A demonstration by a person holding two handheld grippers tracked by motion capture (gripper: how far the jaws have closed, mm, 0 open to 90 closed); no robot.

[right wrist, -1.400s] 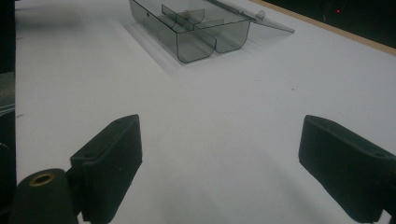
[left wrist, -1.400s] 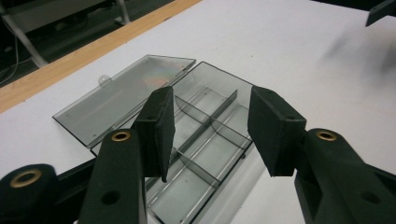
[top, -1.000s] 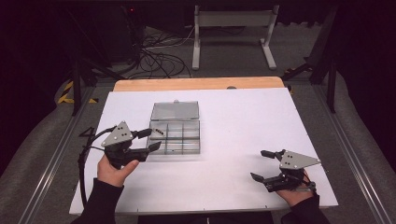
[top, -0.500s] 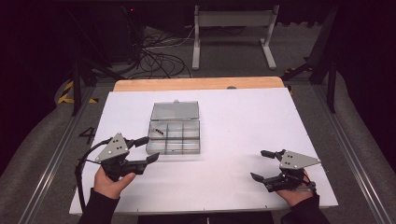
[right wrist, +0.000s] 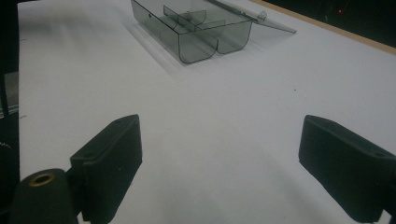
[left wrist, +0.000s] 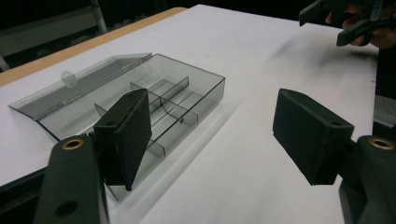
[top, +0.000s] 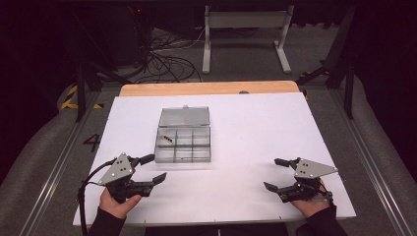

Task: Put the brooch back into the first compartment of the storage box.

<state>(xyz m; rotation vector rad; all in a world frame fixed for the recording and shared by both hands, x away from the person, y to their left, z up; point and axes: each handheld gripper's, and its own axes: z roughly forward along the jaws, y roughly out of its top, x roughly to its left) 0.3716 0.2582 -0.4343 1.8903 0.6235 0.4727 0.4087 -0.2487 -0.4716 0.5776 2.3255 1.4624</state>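
Observation:
A clear smoky plastic compartment box (top: 183, 146) lies open on the white table (top: 255, 128), its lid (top: 184, 117) folded flat toward the far side. A small dark item (top: 166, 138) sits in its upper-left compartment. My left gripper (top: 153, 168) rests low at the front left, just short of the box's near-left corner. Its jaws have just been opening and stand open with nothing between them. In the left gripper view the box (left wrist: 154, 100) lies beyond the left fingertip (left wrist: 128, 135). My right gripper (top: 273, 173) sits open and empty at the front right, facing the box (right wrist: 196, 23).
A wooden strip (top: 211, 88) borders the table's far edge. Beyond it on the floor are tangled cables (top: 167, 54) and a metal stand (top: 246, 29). Metal rails (top: 364, 157) run along both sides of the table.
The left gripper has drawn back from the box's left side toward the front edge and sunk lower, and its jaws have spread wider. The right gripper has kept still.

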